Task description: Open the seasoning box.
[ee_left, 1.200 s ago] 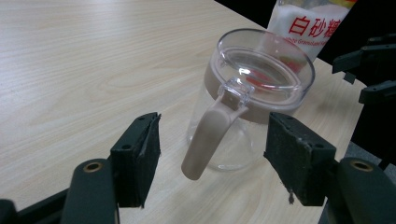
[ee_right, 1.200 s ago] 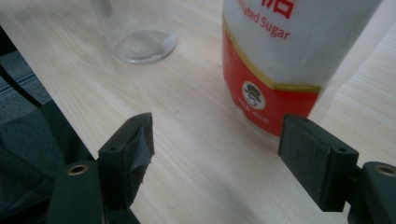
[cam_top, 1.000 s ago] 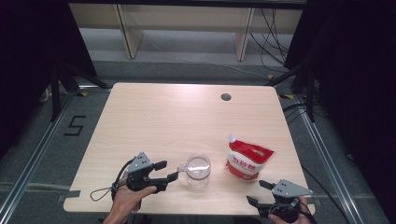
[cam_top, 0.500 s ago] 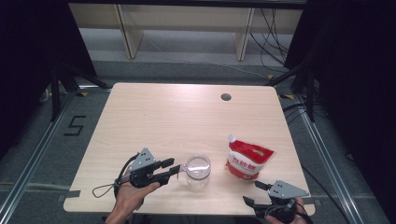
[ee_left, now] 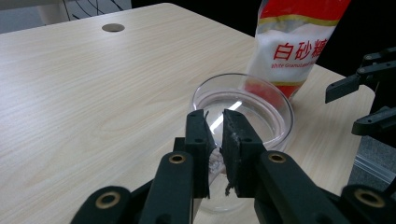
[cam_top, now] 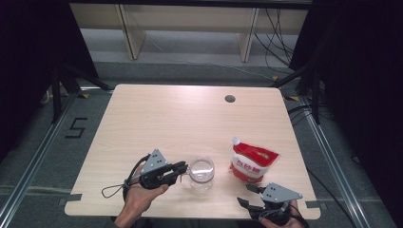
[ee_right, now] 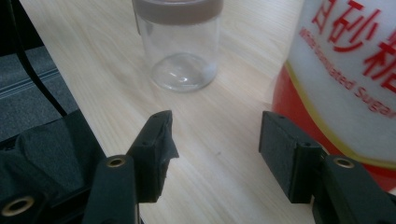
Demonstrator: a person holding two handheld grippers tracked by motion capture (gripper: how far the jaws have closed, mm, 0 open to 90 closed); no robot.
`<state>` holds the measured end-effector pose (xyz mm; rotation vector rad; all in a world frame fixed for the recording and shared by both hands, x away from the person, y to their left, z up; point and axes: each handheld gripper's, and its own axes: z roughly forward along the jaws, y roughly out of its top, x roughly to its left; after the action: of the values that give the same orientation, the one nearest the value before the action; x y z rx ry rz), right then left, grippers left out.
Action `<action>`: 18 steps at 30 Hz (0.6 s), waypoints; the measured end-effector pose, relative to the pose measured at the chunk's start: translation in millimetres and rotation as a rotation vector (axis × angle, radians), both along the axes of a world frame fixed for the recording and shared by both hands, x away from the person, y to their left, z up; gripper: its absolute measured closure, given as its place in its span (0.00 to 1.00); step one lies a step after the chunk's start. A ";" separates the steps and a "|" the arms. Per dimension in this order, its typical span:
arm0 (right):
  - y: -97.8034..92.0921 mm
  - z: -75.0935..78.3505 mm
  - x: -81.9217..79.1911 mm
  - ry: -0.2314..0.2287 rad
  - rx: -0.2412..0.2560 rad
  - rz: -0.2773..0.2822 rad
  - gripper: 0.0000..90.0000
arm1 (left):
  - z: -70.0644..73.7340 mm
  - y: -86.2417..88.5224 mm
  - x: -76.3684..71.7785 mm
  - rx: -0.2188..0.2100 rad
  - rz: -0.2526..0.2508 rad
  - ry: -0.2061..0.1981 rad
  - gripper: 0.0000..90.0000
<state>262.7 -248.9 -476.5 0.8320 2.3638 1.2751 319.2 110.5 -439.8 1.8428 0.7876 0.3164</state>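
Left gripper (cam_top: 183,167) level, pinching jar (cam_top: 201,173) rim

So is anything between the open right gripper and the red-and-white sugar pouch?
Nothing visible. The right gripper is open with bare table ahead of it; the red-and-white sugar pouch stands just beyond, the clear glass jar off to one side.

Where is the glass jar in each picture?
High view: the glass jar sits near the table's front edge, at the left gripper's tips.
Left gripper view: centre, just past the jaws.
Right gripper view: top middle.
Shared landmark: the red-and-white sugar bag beside it.
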 end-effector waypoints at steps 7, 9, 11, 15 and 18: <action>12.0 -0.3 5.7 -0.021 -0.010 0.021 0.55 | -5.6 -0.2 2.5 -0.009 0.001 0.016 0.90; 14.2 -0.3 6.0 -0.005 -0.010 0.021 0.57 | -5.3 -0.2 2.5 0.000 0.003 0.010 0.90; 15.8 -0.3 7.5 -0.024 -0.005 0.020 0.58 | -5.7 -0.7 1.6 -0.006 0.015 0.017 0.90; 18.3 0.7 11.8 -0.038 -0.012 0.029 0.59 | -6.0 -1.3 1.7 0.000 0.012 0.003 0.90; 21.0 0.7 13.4 -0.030 -0.004 0.027 0.61 | -6.2 -1.5 1.4 0.003 0.013 -0.001 0.90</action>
<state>276.1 -227.9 -475.8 0.7770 2.3610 1.2833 320.6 109.0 -446.0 1.8403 0.7990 0.3271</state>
